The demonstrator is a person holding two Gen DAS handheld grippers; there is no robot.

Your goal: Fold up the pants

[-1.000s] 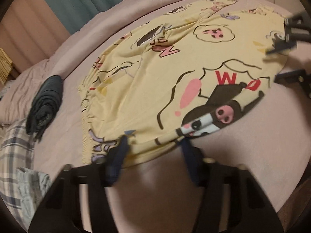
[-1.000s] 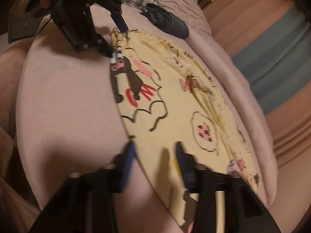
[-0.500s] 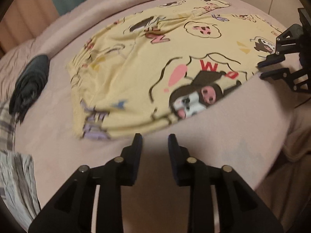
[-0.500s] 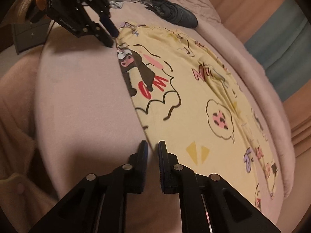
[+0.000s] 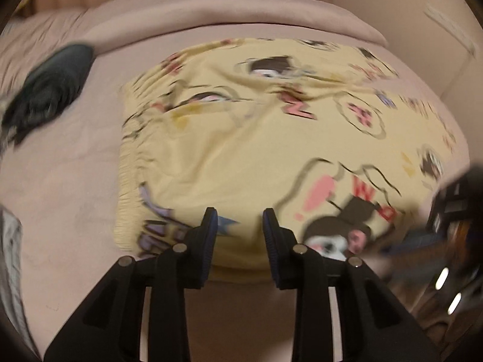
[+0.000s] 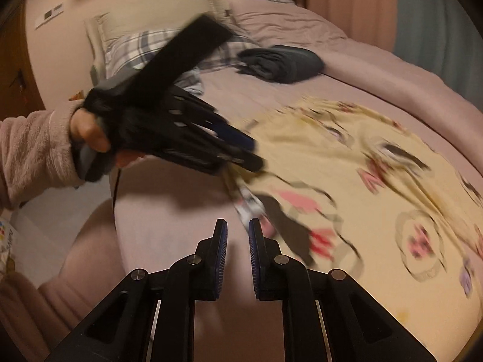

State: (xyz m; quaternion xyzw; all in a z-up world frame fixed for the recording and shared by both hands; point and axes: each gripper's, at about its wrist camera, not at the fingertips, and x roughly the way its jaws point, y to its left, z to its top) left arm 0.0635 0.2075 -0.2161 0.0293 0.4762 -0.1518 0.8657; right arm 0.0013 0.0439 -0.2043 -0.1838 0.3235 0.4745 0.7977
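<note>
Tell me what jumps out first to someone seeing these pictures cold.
The yellow cartoon-print pants spread flat across the pink bed dominate both views. Next, the left gripper, held in a hand in a fuzzy pink sleeve, reaches over their near edge. A dark folded garment lies beyond.

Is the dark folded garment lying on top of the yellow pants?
No: in the right wrist view the dark folded garment lies apart from the yellow pants, on the pink bedcover beyond their waistband.

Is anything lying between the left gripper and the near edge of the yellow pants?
Nothing visible. The open left gripper is right at the near edge of the yellow printed pants; the dark folded garment lies off to the side on the bed.
</note>
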